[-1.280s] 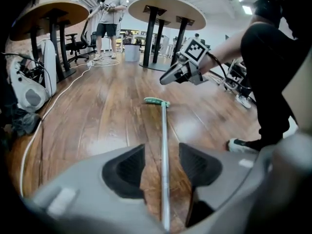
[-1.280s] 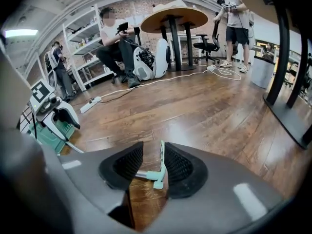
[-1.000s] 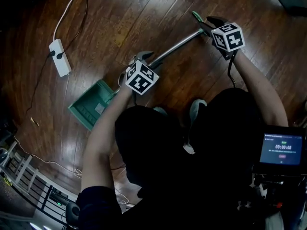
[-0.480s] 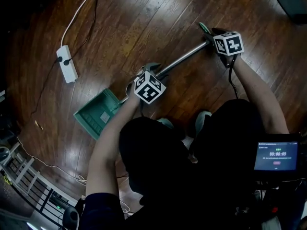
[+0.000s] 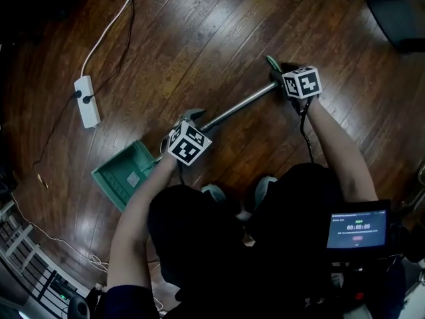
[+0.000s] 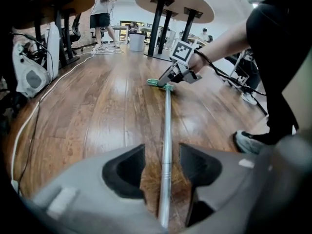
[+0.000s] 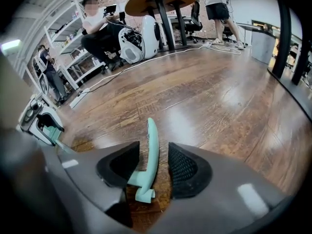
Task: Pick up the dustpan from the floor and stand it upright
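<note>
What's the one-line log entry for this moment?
dustpan: flat on floor | left claw: open around pole | right claw: just been opening, green handle between

Head view, hidden parts
The left tongs (image 5: 194,116) cover where the pole (image 5: 239,107) joins the dustpan (image 5: 123,176); the screen (image 5: 357,228) print is too small.

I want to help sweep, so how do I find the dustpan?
Look down at the brown wooden floor, near the white power strip. The dustpan lies flat there. It is the only green scoop, joined to a long silver pole.
</note>
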Tool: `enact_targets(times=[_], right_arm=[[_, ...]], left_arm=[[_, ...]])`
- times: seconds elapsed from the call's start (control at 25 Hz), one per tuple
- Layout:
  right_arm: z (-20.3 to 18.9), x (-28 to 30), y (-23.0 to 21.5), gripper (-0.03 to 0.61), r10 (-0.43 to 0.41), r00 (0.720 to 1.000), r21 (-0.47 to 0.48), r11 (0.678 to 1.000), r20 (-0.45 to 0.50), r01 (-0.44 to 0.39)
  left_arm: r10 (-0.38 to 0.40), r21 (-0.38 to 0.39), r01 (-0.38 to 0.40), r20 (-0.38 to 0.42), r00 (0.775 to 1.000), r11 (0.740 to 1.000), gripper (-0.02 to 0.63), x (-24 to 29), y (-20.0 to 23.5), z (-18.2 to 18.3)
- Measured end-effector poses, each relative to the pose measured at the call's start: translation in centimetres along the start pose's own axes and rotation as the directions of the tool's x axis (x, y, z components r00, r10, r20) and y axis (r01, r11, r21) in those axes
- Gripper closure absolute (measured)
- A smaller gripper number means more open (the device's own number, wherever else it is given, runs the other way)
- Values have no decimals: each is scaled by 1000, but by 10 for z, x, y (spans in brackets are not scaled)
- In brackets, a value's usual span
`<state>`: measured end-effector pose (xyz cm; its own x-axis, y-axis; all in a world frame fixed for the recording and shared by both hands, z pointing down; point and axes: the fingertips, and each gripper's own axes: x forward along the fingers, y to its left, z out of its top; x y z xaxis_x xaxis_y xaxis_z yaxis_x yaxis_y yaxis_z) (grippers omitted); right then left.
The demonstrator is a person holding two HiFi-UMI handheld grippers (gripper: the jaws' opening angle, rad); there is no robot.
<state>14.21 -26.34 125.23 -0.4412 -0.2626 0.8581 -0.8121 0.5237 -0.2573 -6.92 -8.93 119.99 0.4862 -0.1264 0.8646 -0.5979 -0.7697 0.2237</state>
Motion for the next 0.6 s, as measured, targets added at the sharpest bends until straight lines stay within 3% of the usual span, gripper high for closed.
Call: enact_targets(times=[0.24, 0.36, 0.44, 0.6], right_arm=[[3, 7, 0, 393, -13, 1000, -28, 1000, -24, 12], [-2, 8, -8, 463, -67, 997, -31, 997, -42, 66], [-7, 15, 12, 505, -61, 998, -40, 997, -30, 60], [15, 10, 13, 509, -62, 998, -79, 995, 21, 64]], left_arm=[[0, -15, 0, 10, 1000, 1000, 393, -14, 4, 0], [14, -23, -14, 6, 1000, 1000, 393, -16, 10, 0], [27, -25, -27, -3, 1000, 999, 393, -19, 15, -9], [43, -31, -42, 17, 999, 999, 393, -16, 24, -11]])
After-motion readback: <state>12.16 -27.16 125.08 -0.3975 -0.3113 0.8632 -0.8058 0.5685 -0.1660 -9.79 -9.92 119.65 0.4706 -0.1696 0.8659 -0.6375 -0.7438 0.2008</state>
